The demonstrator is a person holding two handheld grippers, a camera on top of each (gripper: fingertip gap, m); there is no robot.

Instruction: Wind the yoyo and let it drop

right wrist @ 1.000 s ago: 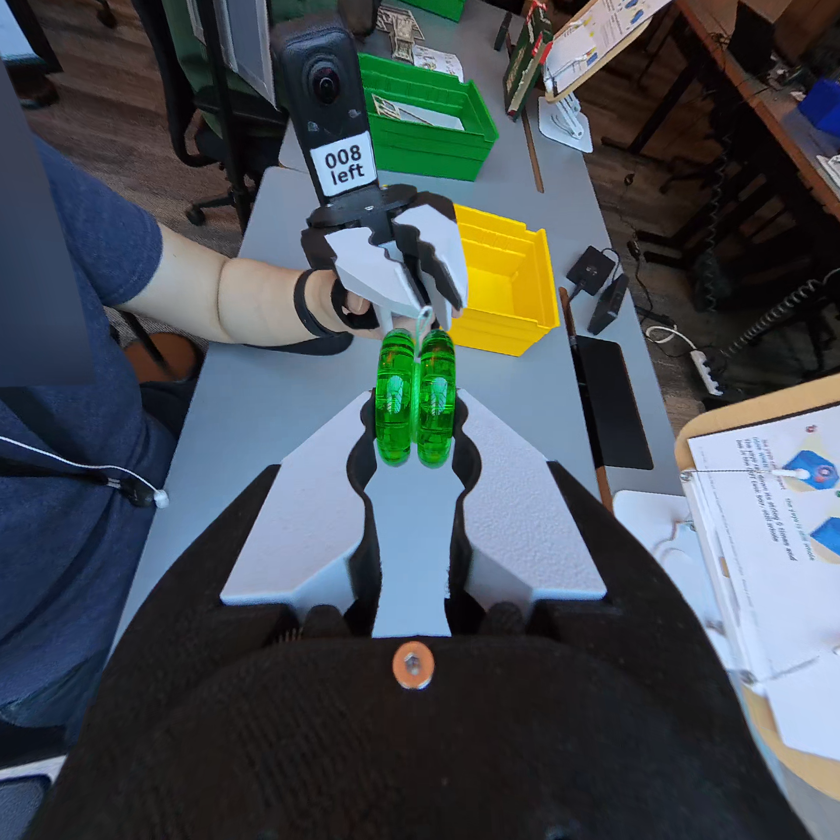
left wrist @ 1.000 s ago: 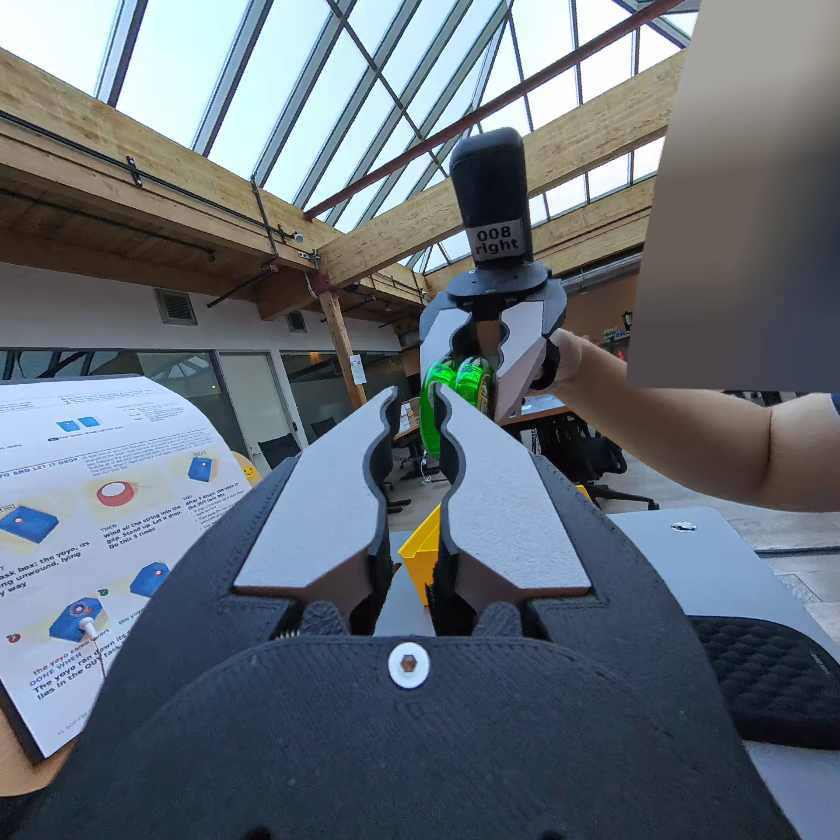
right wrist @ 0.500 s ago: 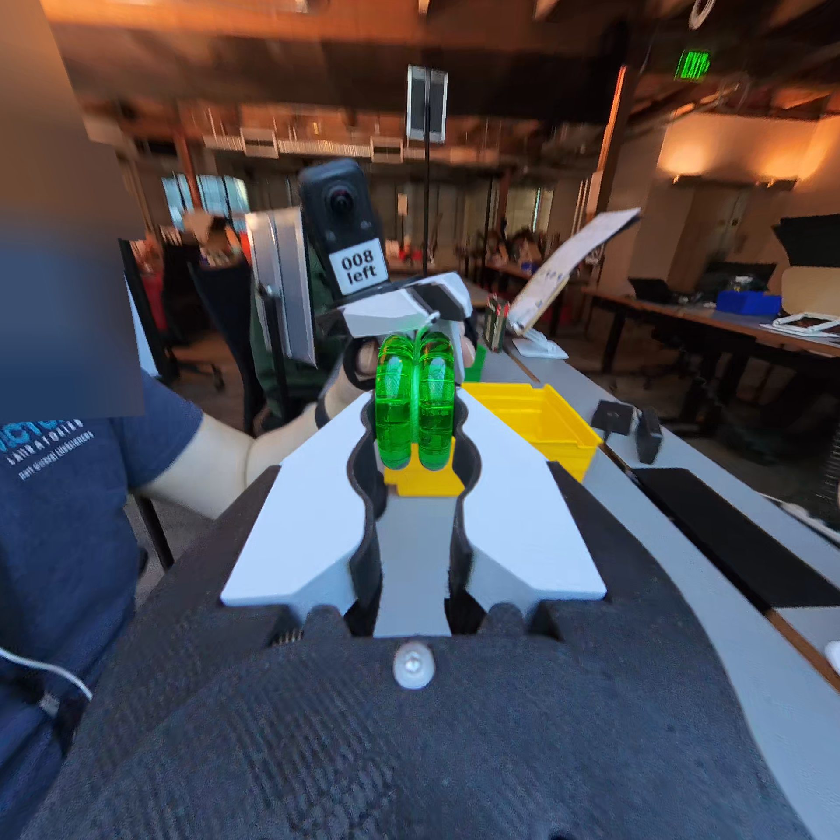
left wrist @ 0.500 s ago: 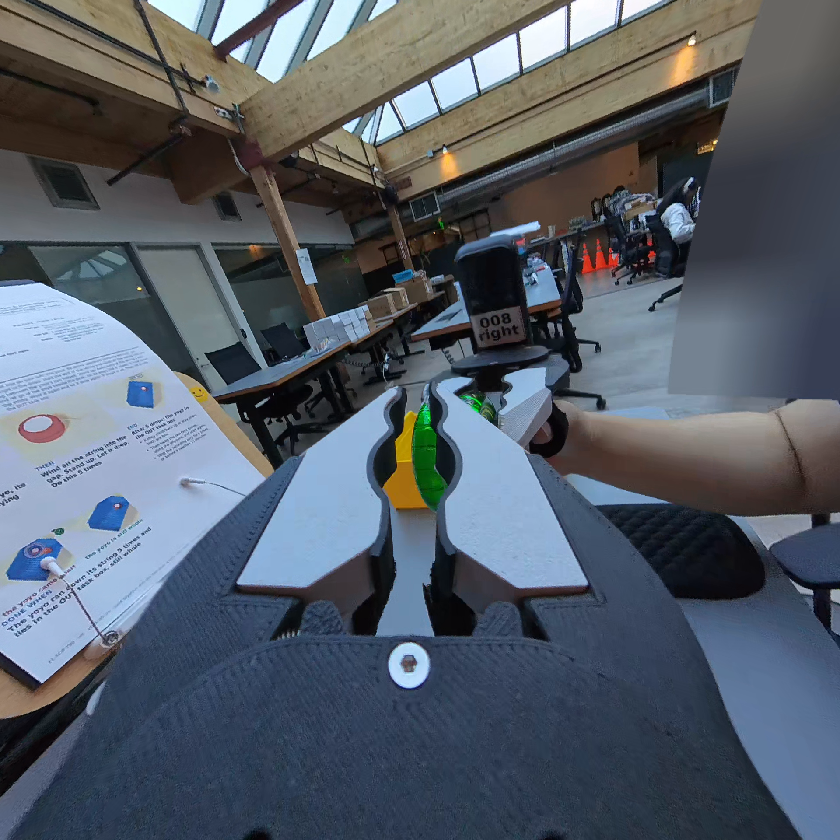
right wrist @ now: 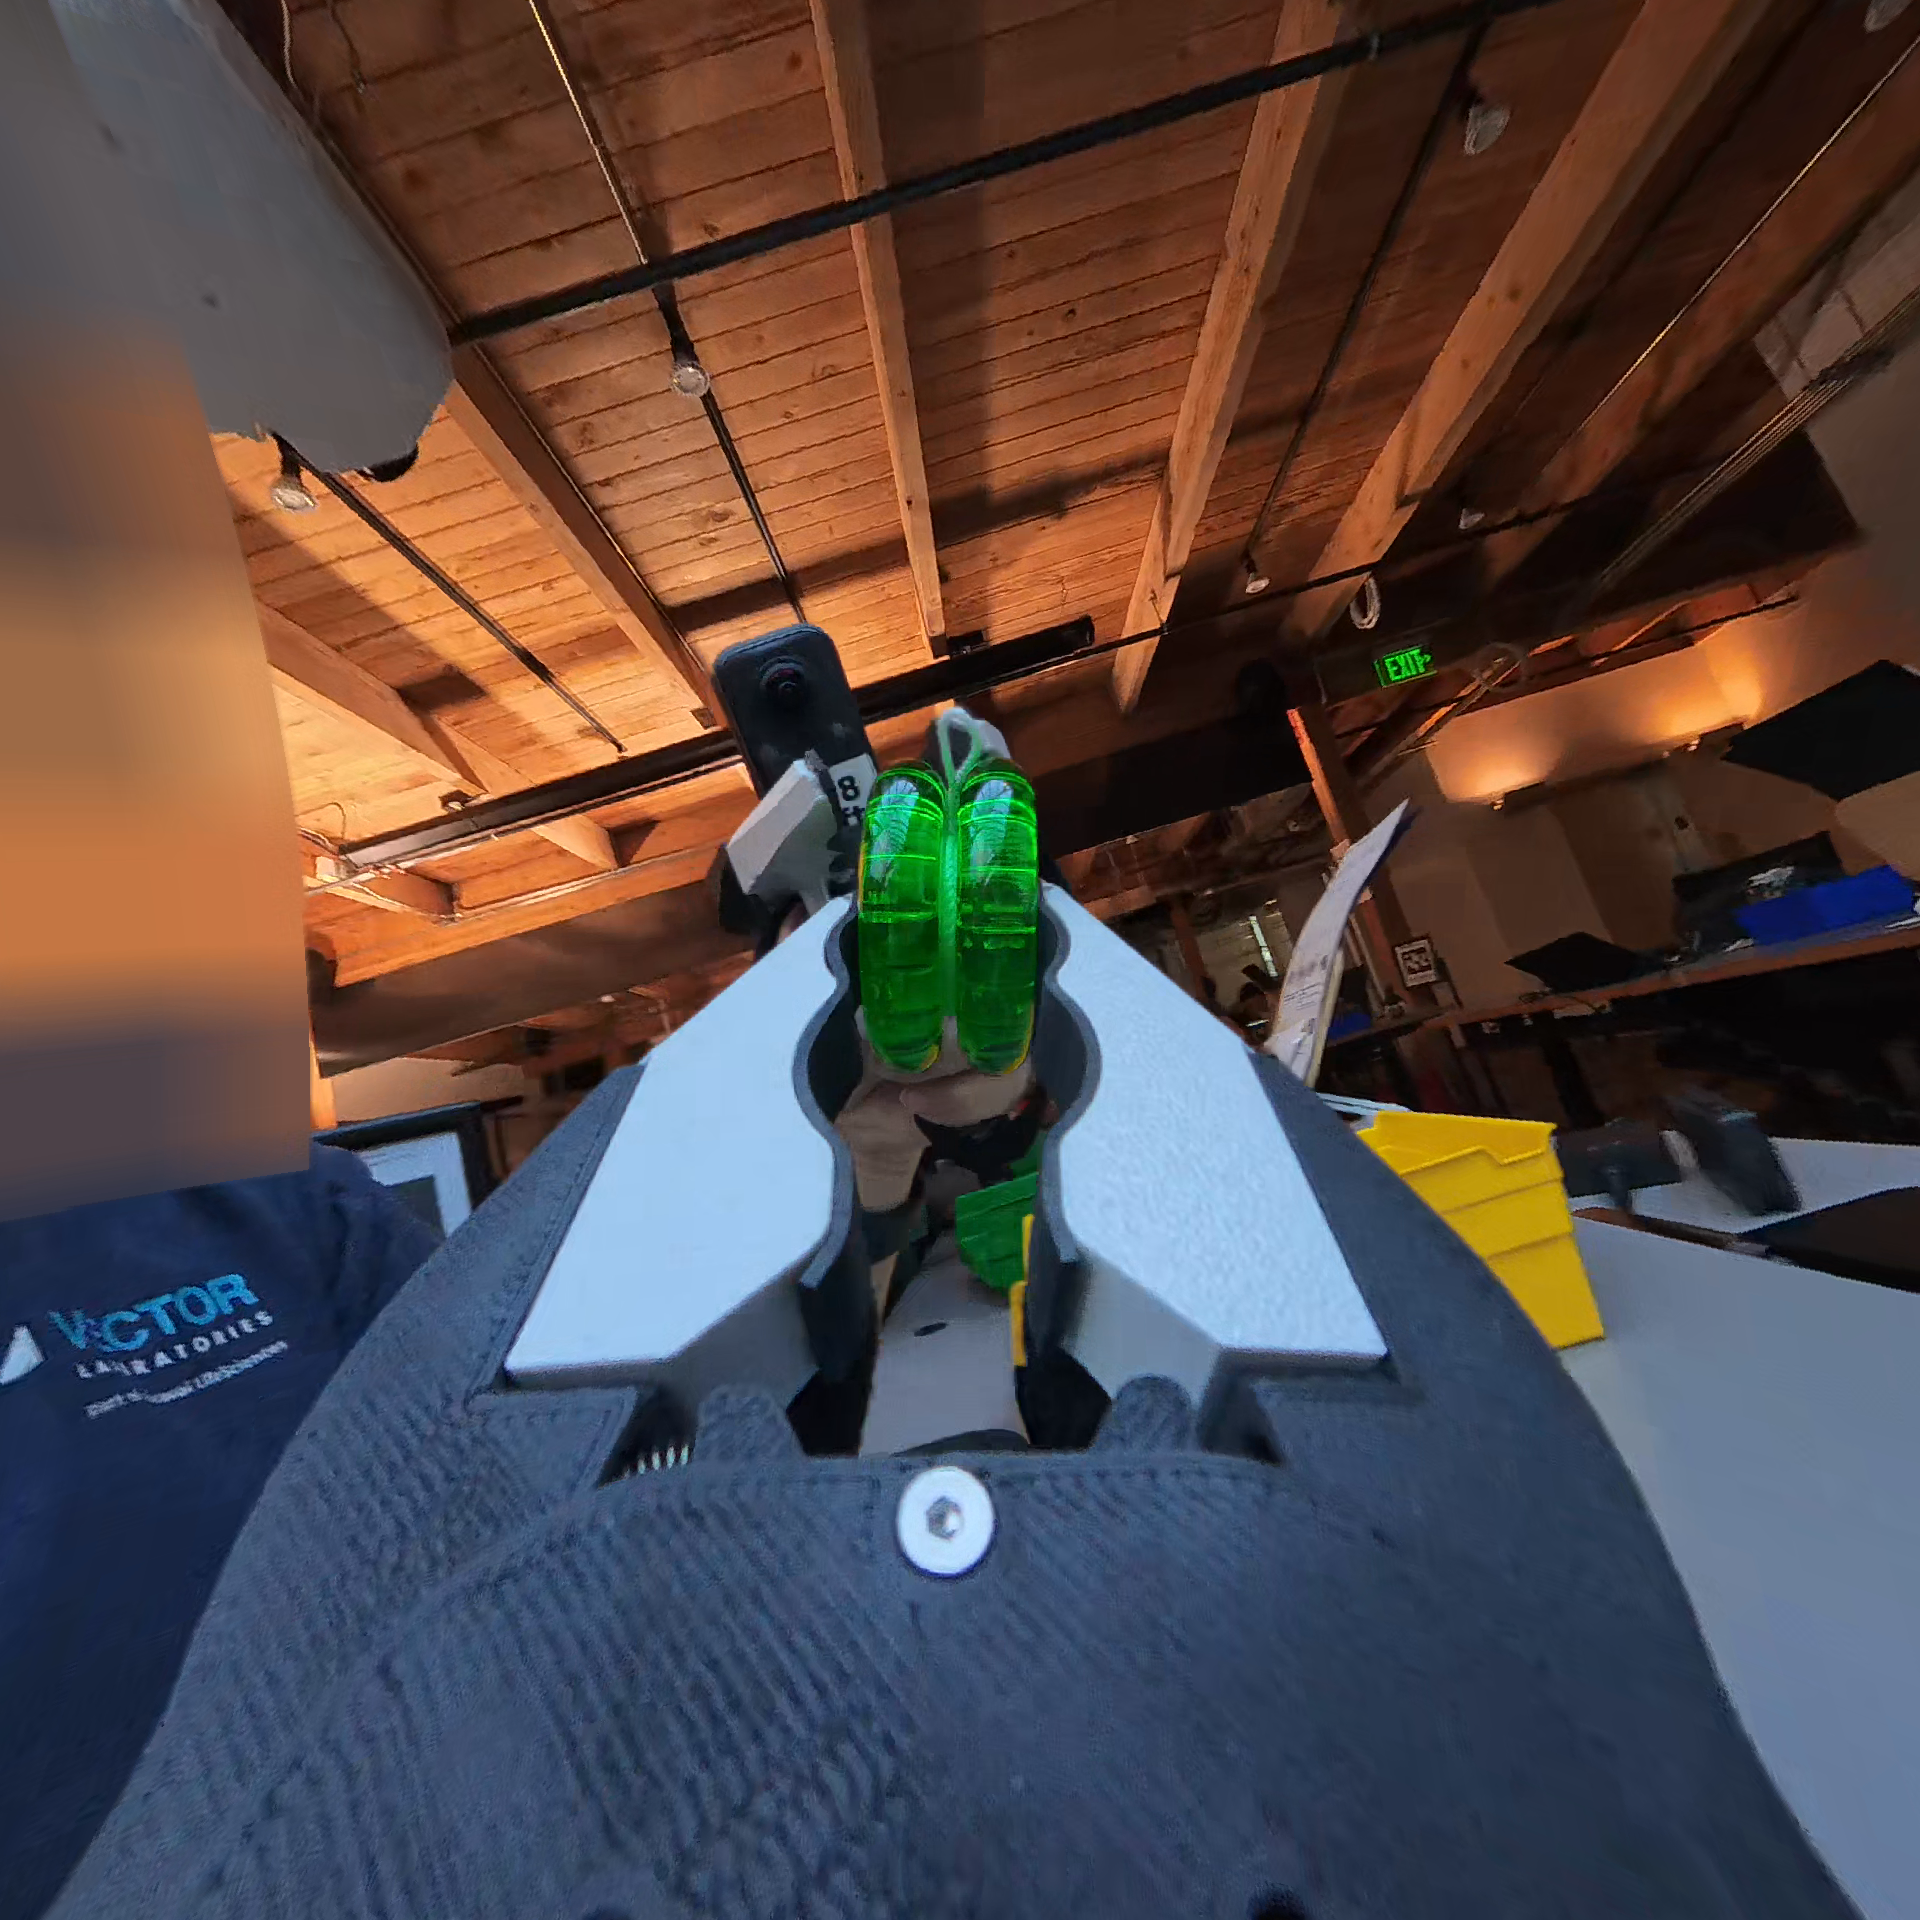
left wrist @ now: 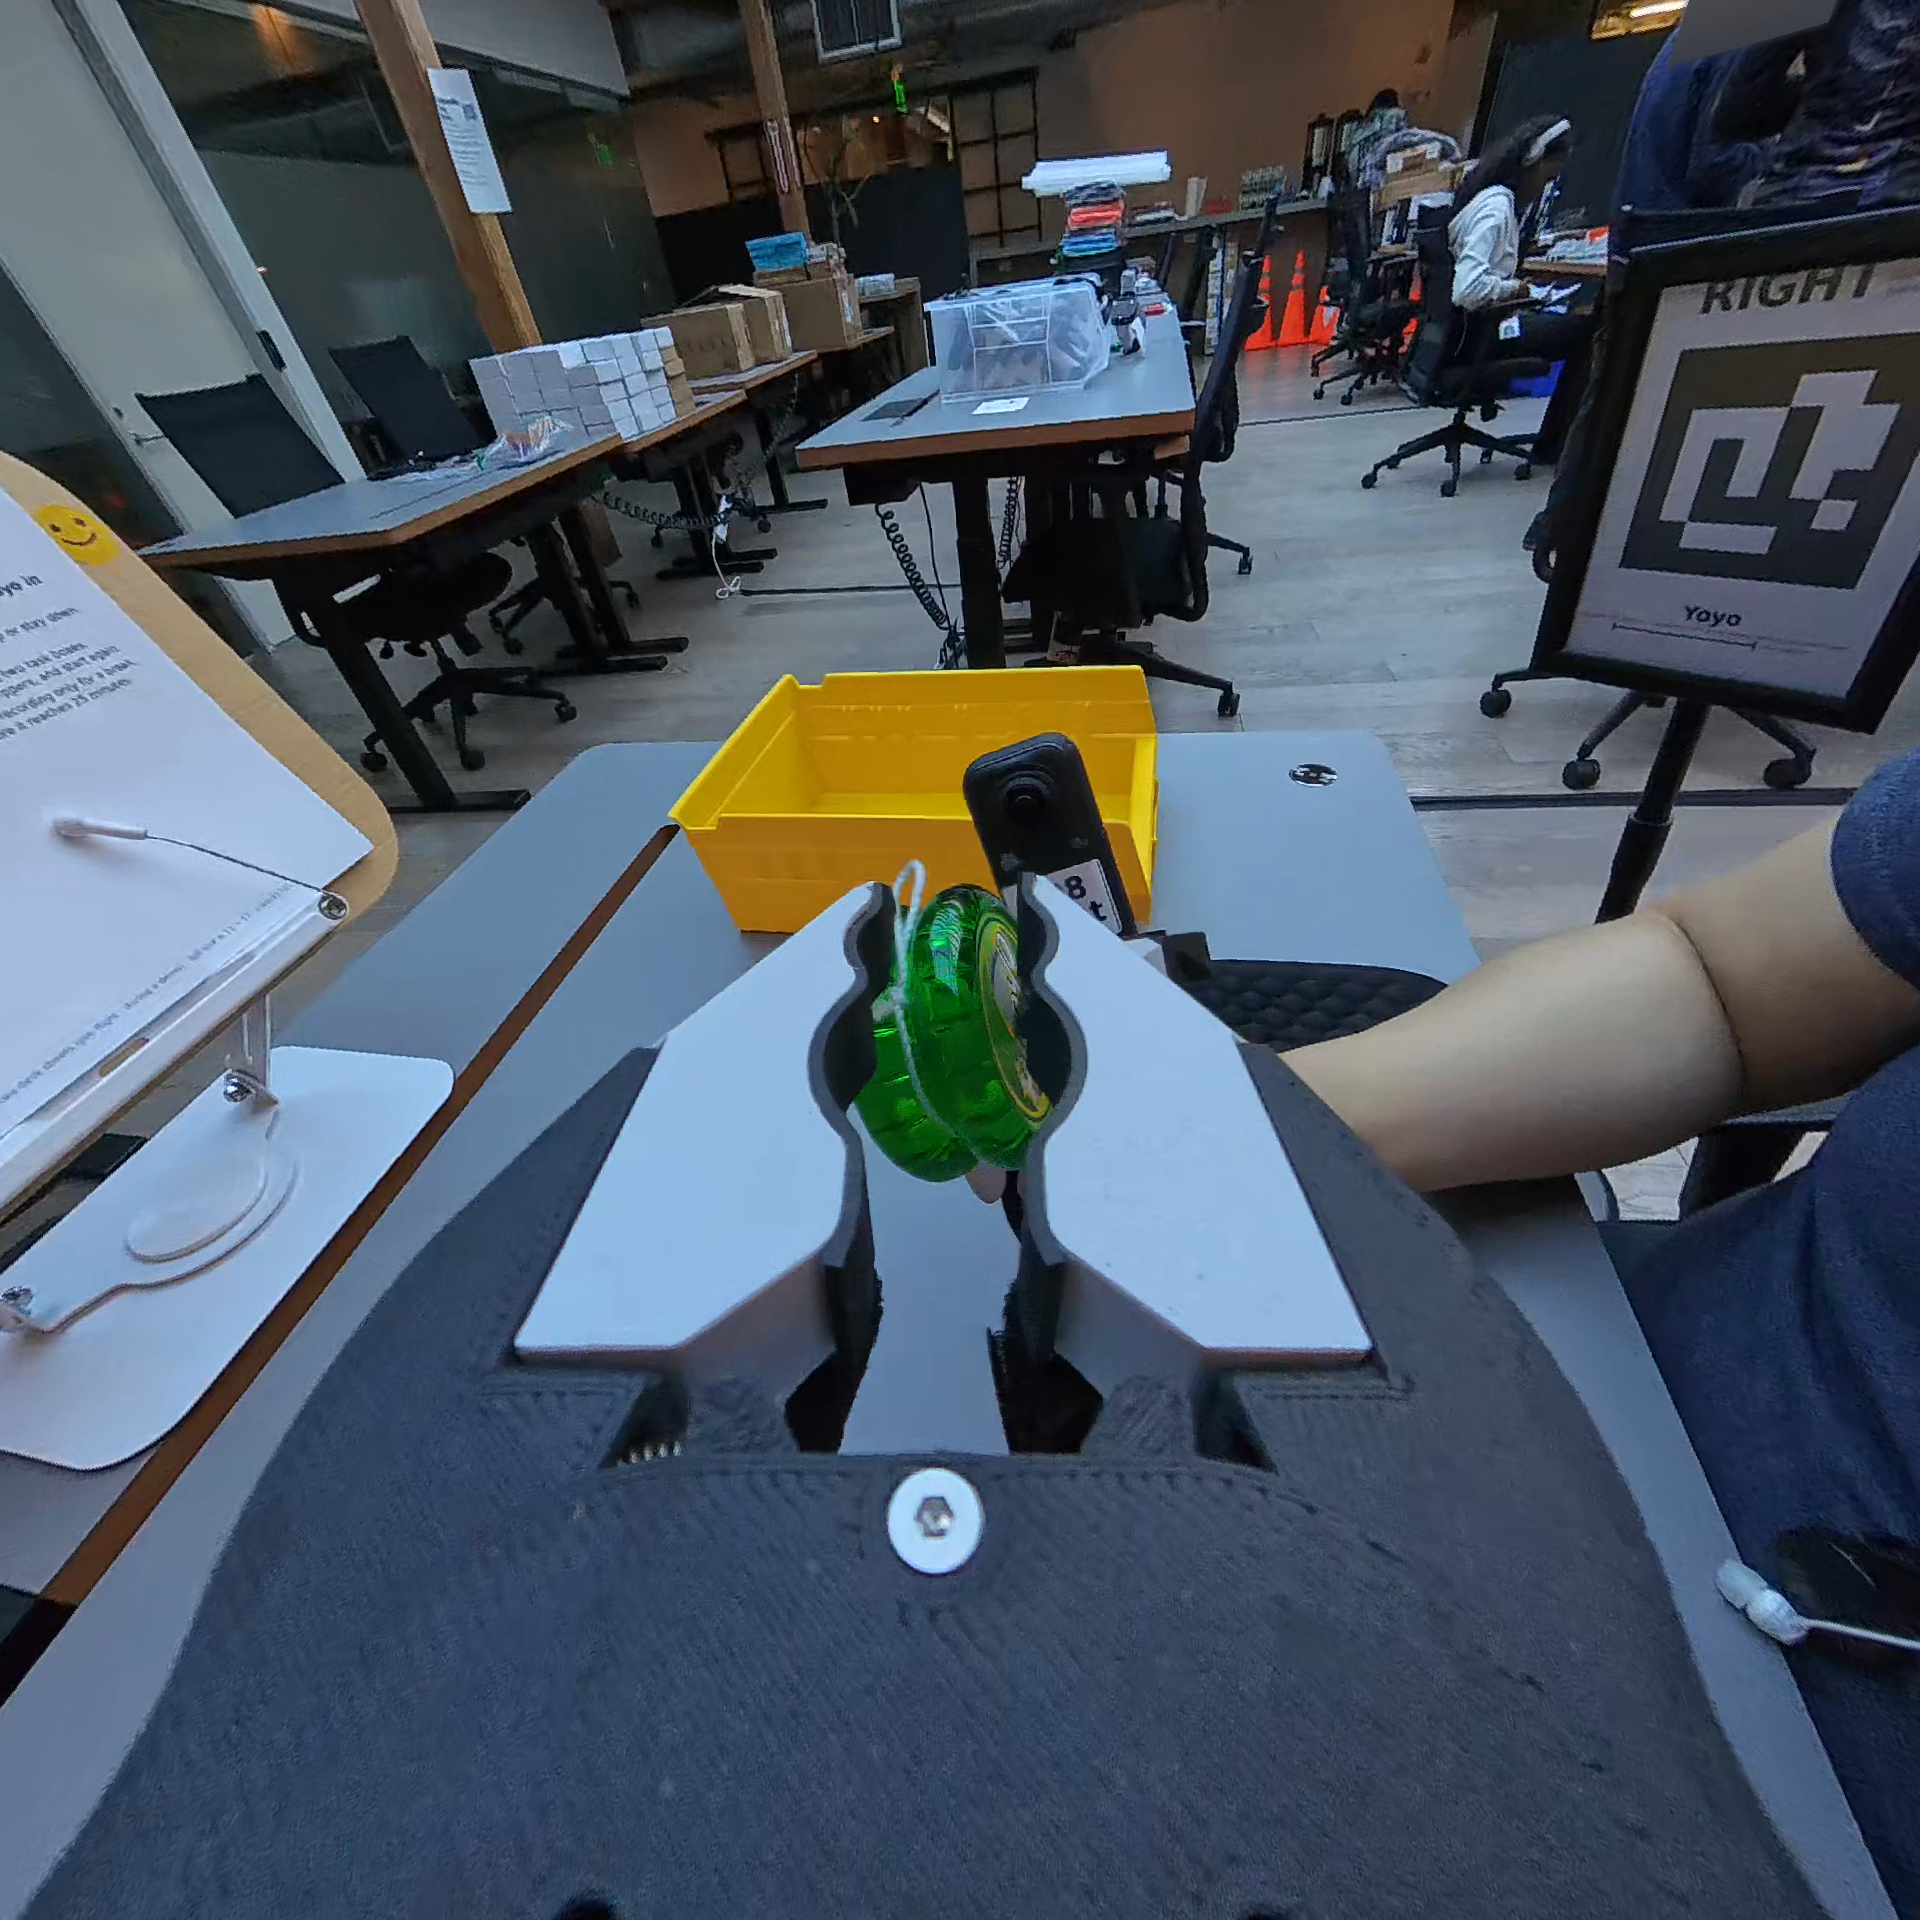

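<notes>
The green yoyo (left wrist: 945, 1039) is pinched between the fingertips of my right gripper (right wrist: 948, 909), which points up at the ceiling. The yoyo (right wrist: 945, 925) is wound, and a short white string loop (right wrist: 956, 732) stands up from its groove. My left gripper (left wrist: 958, 894) faces the right one. Its jaws stand about a yoyo's width apart on either side of the yoyo, with the loop (left wrist: 909, 883) at its left fingertip. I cannot tell whether its fingers touch the yoyo. One left finger (right wrist: 784, 831) shows behind the yoyo. The right gripper's camera (left wrist: 1023, 810) shows behind it.
A yellow bin (left wrist: 883, 873) stands on the grey table (left wrist: 1299, 852) just beyond the grippers. A document stand (left wrist: 135, 935) is at the left and a sign on a pole (left wrist: 1756, 488) at the right. The person's forearm (left wrist: 1558, 1039) reaches in from the right.
Both grippers have swung around each other: the left view tipped from ceiling to table, the right from table to ceiling. The left jaws have opened wider.
</notes>
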